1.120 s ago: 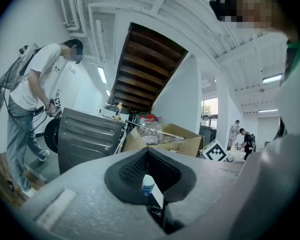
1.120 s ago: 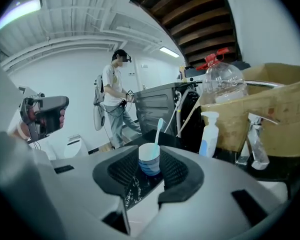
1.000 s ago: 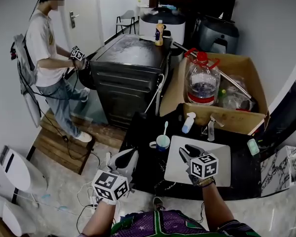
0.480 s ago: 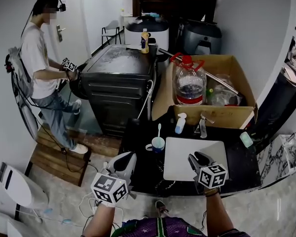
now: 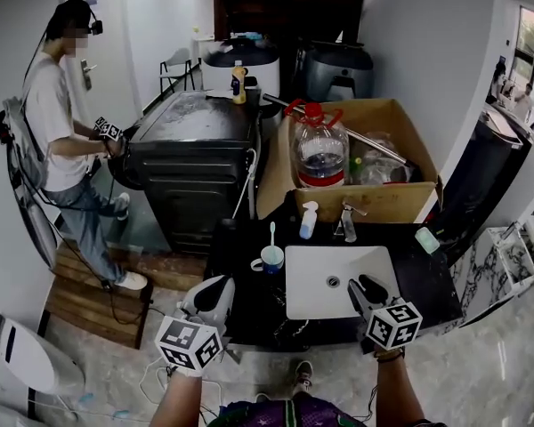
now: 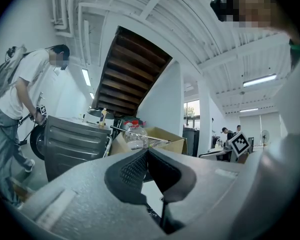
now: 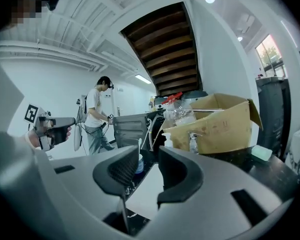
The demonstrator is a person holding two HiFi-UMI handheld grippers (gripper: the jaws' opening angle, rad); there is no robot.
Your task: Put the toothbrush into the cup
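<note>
The white toothbrush point(image 5: 272, 232) stands in the blue-and-white cup point(image 5: 271, 259) on the black counter point(image 5: 427, 283). The left gripper point(image 5: 219, 283) is closed and the right gripper point(image 5: 366, 284) parted, both empty.

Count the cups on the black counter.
1. The cup stands on the counter just left of the white sink, a toothbrush upright in it. The cardboard box could hide more.

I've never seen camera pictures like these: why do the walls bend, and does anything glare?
Head view: wide-angle lens bends the walls and darkens corners; the white rectangular basin shines against the black countertop. Left gripper view: round black border, bright ceiling tube light. Right gripper view: same border, bright window.
</note>
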